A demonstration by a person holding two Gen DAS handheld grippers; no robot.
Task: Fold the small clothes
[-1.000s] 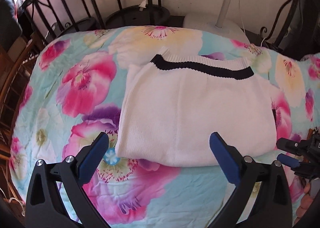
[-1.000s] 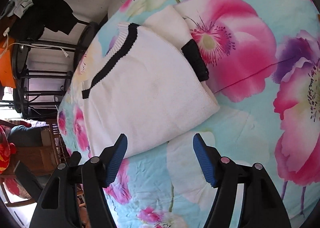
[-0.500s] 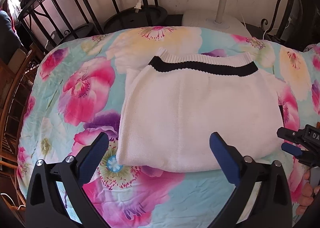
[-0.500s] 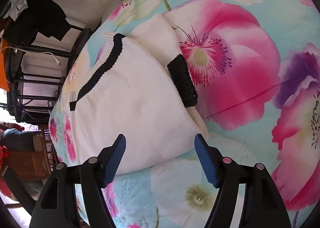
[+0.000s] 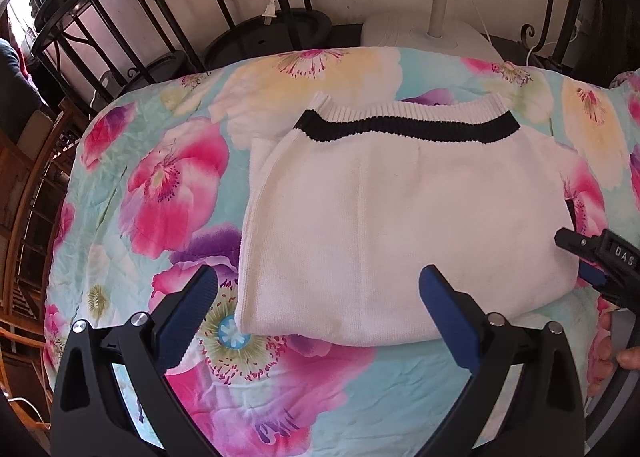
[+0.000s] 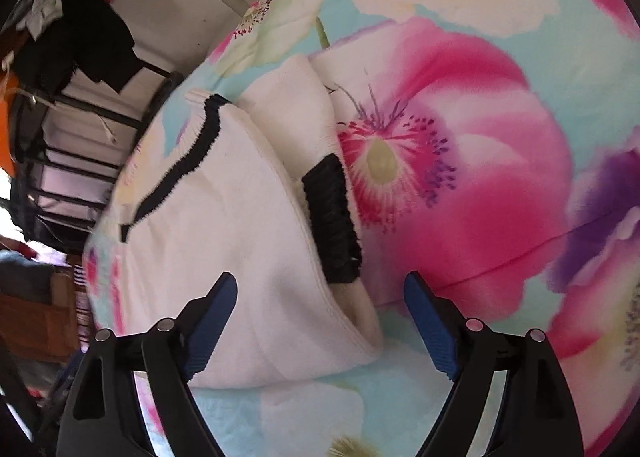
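While the folded white sweater lies flat on the floral sheet, left gripper hangs released over its near edge; right gripper, just widened, straddles the black-cuffed corner, gripping nothing.

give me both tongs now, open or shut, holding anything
Left tongs: open, empty, over the near edge of the folded white knit sweater with a black band.
Right tongs: open, jaws just widened, sweater corner between them, not gripped.

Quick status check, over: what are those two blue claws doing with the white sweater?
Left gripper open, empty. Right gripper jaws just opening, straddling sweater corner, no grip. Nothing blocking on floral sheet.
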